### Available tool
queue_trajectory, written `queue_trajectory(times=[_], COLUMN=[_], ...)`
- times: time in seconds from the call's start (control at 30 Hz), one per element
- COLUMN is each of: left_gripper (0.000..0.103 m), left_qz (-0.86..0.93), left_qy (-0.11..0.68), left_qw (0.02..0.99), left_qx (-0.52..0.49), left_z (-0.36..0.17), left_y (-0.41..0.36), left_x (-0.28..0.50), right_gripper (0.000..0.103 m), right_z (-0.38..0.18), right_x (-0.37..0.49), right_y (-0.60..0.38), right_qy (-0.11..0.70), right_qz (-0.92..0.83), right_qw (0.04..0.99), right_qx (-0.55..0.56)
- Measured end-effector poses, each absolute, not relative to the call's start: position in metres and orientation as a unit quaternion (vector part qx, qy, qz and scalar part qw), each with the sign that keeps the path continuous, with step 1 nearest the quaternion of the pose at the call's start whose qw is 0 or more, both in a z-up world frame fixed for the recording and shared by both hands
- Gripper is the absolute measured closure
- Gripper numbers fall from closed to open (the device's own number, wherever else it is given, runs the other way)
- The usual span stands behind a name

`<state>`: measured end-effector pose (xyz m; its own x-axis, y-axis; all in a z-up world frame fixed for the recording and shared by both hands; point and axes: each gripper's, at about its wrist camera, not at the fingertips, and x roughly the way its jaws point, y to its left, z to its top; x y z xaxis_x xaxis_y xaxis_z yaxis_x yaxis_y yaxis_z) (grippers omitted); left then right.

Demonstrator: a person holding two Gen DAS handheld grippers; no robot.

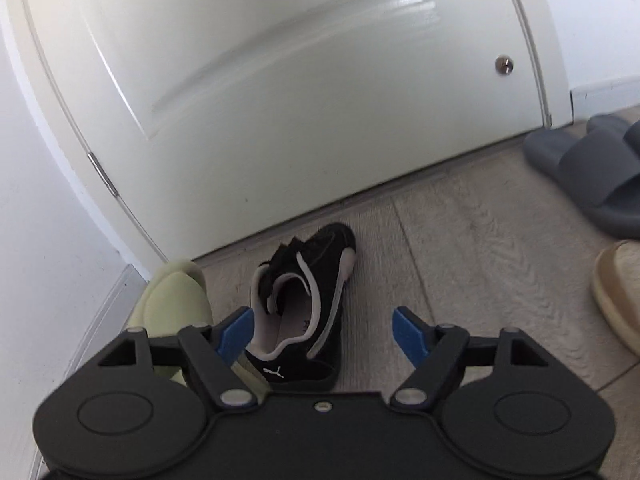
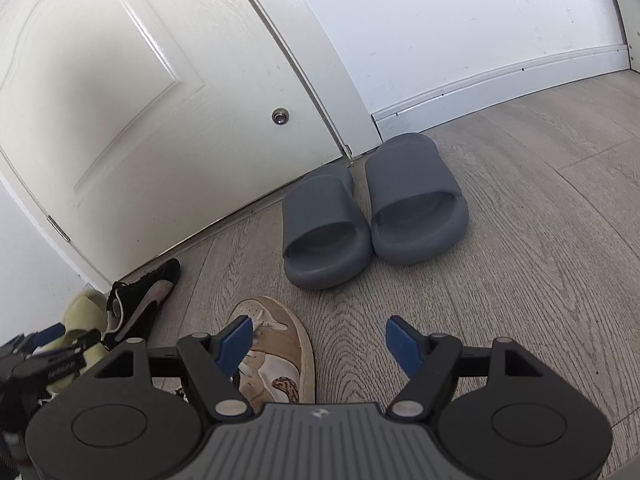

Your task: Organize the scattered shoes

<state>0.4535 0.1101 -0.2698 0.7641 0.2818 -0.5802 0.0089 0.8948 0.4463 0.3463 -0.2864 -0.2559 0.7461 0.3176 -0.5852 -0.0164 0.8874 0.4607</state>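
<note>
Matte black suede sneaker [image 1: 308,304]; rounded, smooth grey foam slides [image 2: 372,208]; grained plank floor [image 2: 520,280].

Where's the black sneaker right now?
The black sneaker lies on the floor by the white door, just ahead of the open left gripper, with a pale green slipper close on its left.

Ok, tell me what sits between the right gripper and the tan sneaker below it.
Nothing visible does. The right gripper is open, and the tan sneaker lies on the floor by its left finger, with no other shoe between them.
</note>
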Motion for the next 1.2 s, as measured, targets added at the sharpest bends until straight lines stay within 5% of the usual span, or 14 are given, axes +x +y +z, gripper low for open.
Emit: queue_trajectory(times=[0.13, 0.2, 0.33, 0.8, 0.97, 1.13, 1.2], left_gripper=[0.037, 0.060, 0.075, 0.089, 0.085, 0.038, 0.038], left_qz=[0.080, 0.106, 0.102, -0.003, -0.011, -0.039, -0.028], left_qy=[0.370, 0.357, 0.360, 0.391, 0.377, 0.297, 0.283], left_qw=[0.887, 0.883, 0.894, 0.909, 0.917, 0.953, 0.955], left_qx=[0.266, 0.285, 0.249, 0.147, 0.128, -0.043, -0.090], left_z=[-0.306, -0.314, -0.302, -0.272, -0.263, -0.223, -0.221], left_y=[0.114, 0.114, 0.115, 0.038, 0.021, 0.047, 0.057], left_x=[0.482, 0.481, 0.474, 0.342, 0.305, 0.265, 0.255], right_gripper=[0.028, 0.028, 0.028, 0.028, 0.028, 0.027, 0.023], right_z=[-0.262, -0.264, -0.267, -0.263, -0.259, -0.252, -0.255], right_x=[0.350, 0.351, 0.354, 0.347, 0.343, 0.329, 0.320], right_y=[-0.287, -0.288, -0.288, -0.288, -0.284, -0.275, -0.270], right_qy=[0.357, 0.361, 0.364, 0.358, 0.368, 0.395, 0.414], right_qz=[0.080, 0.077, 0.074, 0.083, 0.102, 0.163, 0.173], right_qw=[0.905, 0.903, 0.903, 0.903, 0.898, 0.879, 0.870], right_qx=[0.218, 0.220, 0.216, 0.222, 0.219, 0.214, 0.205])
